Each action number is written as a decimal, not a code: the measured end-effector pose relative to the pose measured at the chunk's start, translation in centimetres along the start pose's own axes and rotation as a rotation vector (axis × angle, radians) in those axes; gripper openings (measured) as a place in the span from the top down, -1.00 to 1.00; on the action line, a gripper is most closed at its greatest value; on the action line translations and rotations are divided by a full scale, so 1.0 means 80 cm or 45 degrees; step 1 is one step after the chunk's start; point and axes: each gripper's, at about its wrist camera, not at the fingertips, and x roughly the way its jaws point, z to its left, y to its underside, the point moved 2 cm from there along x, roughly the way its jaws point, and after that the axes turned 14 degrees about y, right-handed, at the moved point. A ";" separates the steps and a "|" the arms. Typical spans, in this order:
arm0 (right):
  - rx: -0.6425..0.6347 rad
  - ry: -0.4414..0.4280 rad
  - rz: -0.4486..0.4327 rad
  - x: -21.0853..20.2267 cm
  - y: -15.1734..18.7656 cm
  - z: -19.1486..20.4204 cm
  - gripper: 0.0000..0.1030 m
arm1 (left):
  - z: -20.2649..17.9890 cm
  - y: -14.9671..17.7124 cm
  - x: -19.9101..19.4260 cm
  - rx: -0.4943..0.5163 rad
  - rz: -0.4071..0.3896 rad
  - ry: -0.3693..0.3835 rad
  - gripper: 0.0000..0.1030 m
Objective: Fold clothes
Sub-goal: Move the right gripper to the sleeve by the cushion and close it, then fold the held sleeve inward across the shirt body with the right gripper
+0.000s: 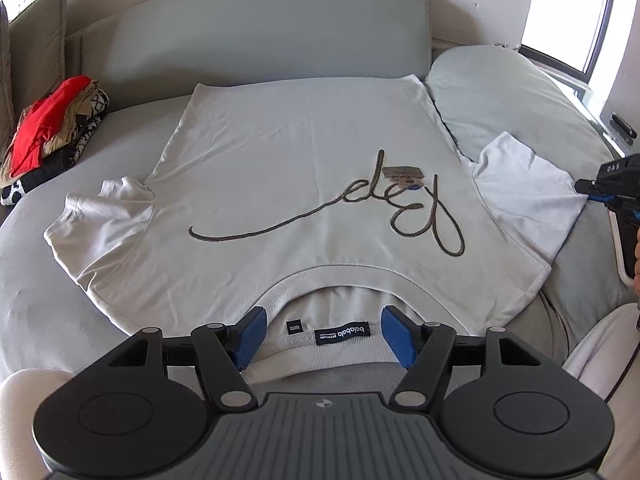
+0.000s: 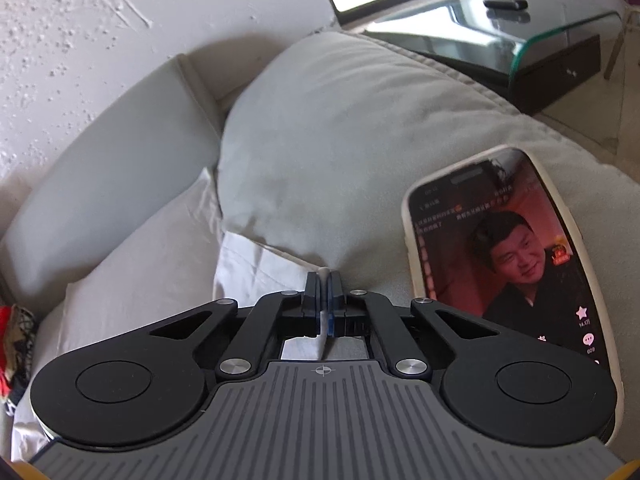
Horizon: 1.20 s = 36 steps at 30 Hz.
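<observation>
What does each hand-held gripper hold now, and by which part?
The right hand-held gripper is shut on the T-shirt, pinching the edge of its sleeve. The left hand-held gripper is open at the collar, holding nothing.

Wrist cams, close; shared: T-shirt (image 1: 304, 168) sleeve (image 2: 256, 268).

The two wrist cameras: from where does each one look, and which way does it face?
Left wrist: sits on the left gripper, open above the collar, facing along the spread white T-shirt toward the sofa back; a knee shows at lower left.
Right wrist: sits on the right gripper, shut on the sleeve, facing the grey cushion, with a phone beside it; no body part shows.
Shared: T-shirt, cushion, clothes pile; the left view also shows the right gripper.
</observation>
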 end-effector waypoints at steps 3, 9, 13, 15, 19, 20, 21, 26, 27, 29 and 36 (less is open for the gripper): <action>0.020 -0.012 -0.008 0.000 -0.003 0.000 0.97 | 0.004 0.003 -0.001 -0.014 0.001 -0.001 -0.26; -0.167 -0.009 -0.117 -0.030 0.006 0.048 0.97 | 0.011 0.014 -0.008 -0.044 -0.005 0.019 -0.26; -0.488 -0.073 -0.255 -0.070 0.041 0.115 0.97 | 0.019 0.019 -0.013 -0.072 -0.011 0.031 -0.26; -0.674 -0.102 -0.323 -0.087 0.072 0.145 0.97 | 0.023 0.021 -0.015 -0.082 -0.020 0.030 -0.26; -1.025 -0.156 -0.391 -0.102 0.140 0.192 0.97 | 0.033 0.023 -0.020 -0.103 -0.035 0.019 -0.26; -1.086 -0.169 -0.373 -0.100 0.153 0.199 0.97 | 0.035 0.024 -0.020 -0.109 -0.034 0.014 -0.26; -1.142 -0.181 -0.350 -0.097 0.167 0.204 0.96 | 0.037 0.025 -0.020 -0.114 -0.031 0.011 -0.26; -1.183 -0.258 -0.225 -0.100 0.188 0.193 0.56 | 0.041 0.028 -0.016 -0.120 -0.014 0.002 -0.26; -1.141 -0.271 -0.219 -0.104 0.182 0.184 0.48 | 0.041 0.029 -0.015 -0.121 -0.011 0.001 -0.26; -1.029 -0.276 -0.203 -0.108 0.164 0.165 0.40 | 0.041 0.028 -0.012 -0.123 -0.005 -0.003 -0.26; -0.475 -0.005 0.065 -0.036 0.087 0.087 0.84 | 0.032 0.025 -0.001 -0.104 0.016 -0.006 -0.26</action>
